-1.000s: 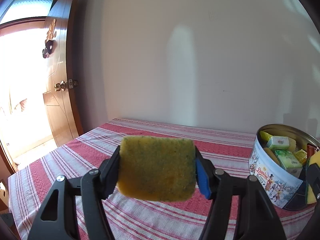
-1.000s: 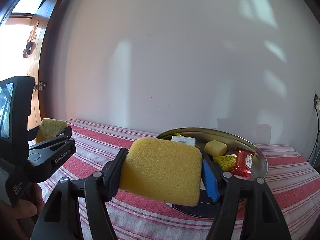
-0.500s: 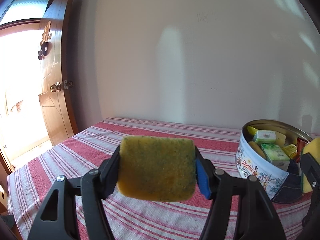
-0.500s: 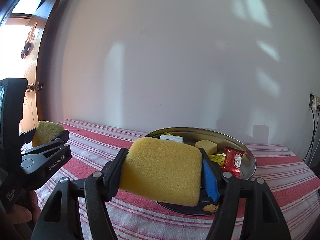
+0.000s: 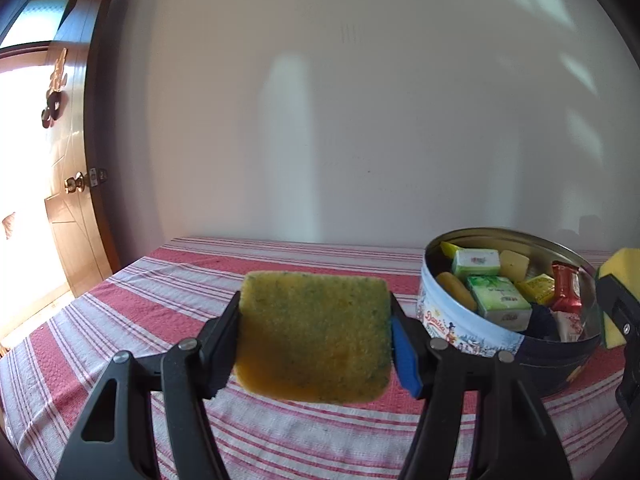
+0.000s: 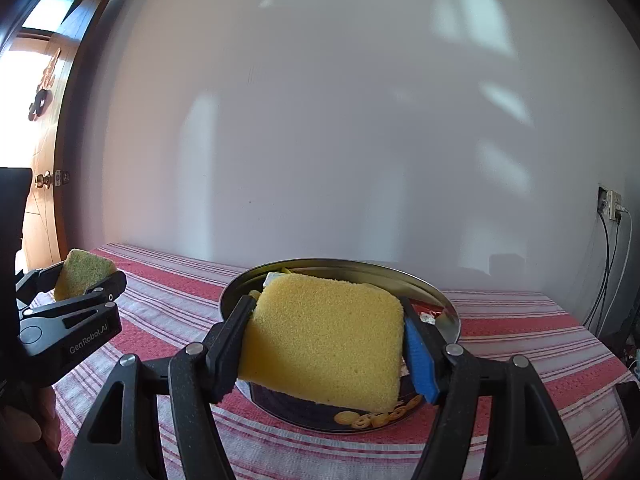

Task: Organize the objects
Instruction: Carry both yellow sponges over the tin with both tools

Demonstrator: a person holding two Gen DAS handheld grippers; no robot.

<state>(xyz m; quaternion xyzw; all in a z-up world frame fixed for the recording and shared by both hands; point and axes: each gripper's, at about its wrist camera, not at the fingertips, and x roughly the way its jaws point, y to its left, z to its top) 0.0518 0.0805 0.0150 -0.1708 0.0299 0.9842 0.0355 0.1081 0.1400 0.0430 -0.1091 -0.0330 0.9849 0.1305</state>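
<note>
My left gripper is shut on a worn yellow-green sponge and holds it above the striped tablecloth, left of the round cookie tin. The tin holds several small wrapped packets. My right gripper is shut on a clean yellow sponge and holds it right in front of the tin, hiding most of its contents. The left gripper with its sponge shows at the left of the right wrist view. The right gripper's sponge shows at the right edge of the left wrist view.
The table has a red and white striped cloth and stands against a plain white wall. A wooden door is open at the far left. A wall socket with cables is at the far right.
Both grippers have shifted left and nearer the tin while holding their sponges. The tin now sits further into the left view and is more covered by the sponge in the right view.
</note>
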